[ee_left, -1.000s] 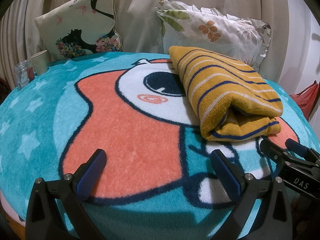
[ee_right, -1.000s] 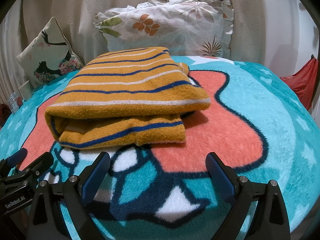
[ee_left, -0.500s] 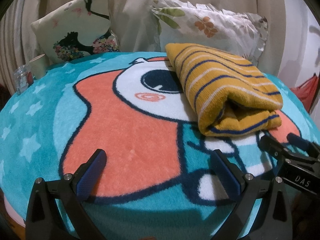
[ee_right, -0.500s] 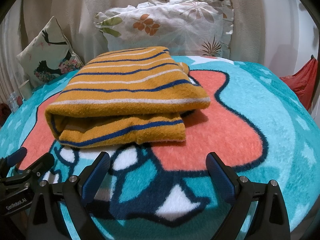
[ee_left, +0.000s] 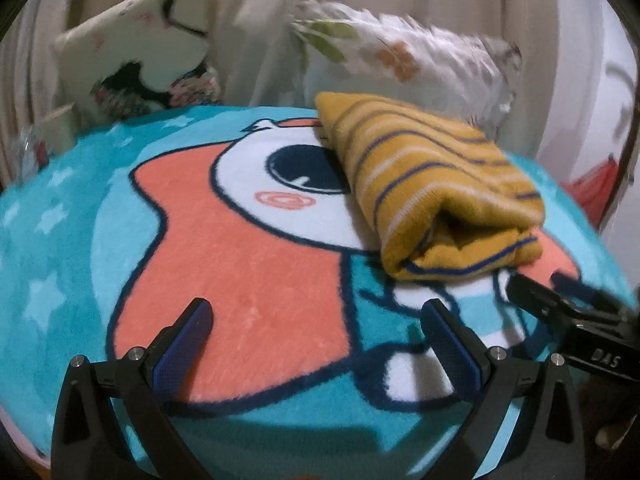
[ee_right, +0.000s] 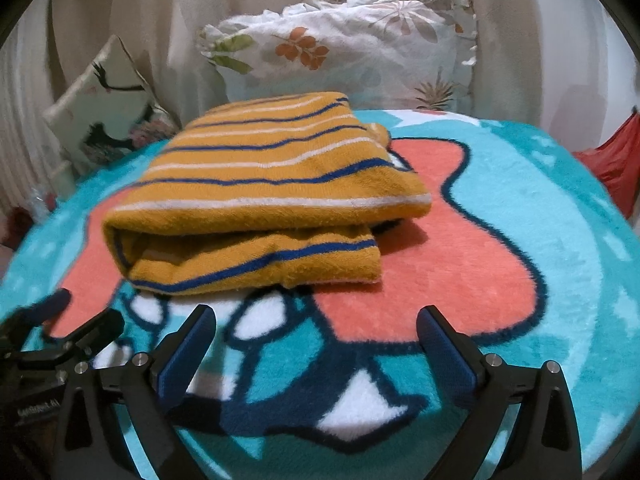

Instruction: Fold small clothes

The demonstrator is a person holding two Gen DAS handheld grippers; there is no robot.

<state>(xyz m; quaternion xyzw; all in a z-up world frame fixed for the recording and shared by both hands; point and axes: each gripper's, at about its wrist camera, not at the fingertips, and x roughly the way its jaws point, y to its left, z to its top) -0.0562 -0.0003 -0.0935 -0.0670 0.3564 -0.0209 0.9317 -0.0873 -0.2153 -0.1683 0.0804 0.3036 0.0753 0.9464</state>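
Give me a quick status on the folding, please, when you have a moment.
Left gripper open, empty; right gripper open, empty. Striped garment lies folded on the blanket, clear of both. Nothing in the way.

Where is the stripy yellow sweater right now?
The folded sweater lies on the cartoon blanket, just ahead of both open grippers, in front of the flowery pillow.

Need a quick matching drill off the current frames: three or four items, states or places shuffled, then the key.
Items
1. striped garment
2. left gripper
3. floral pillow
4. red cloth

States/places
A. at the right edge, beyond the blanket
B. folded, lying on the blanket
C. upright behind the garment
D. jaws open, holding nothing

Pairs: 1-B, 2-D, 3-C, 4-A
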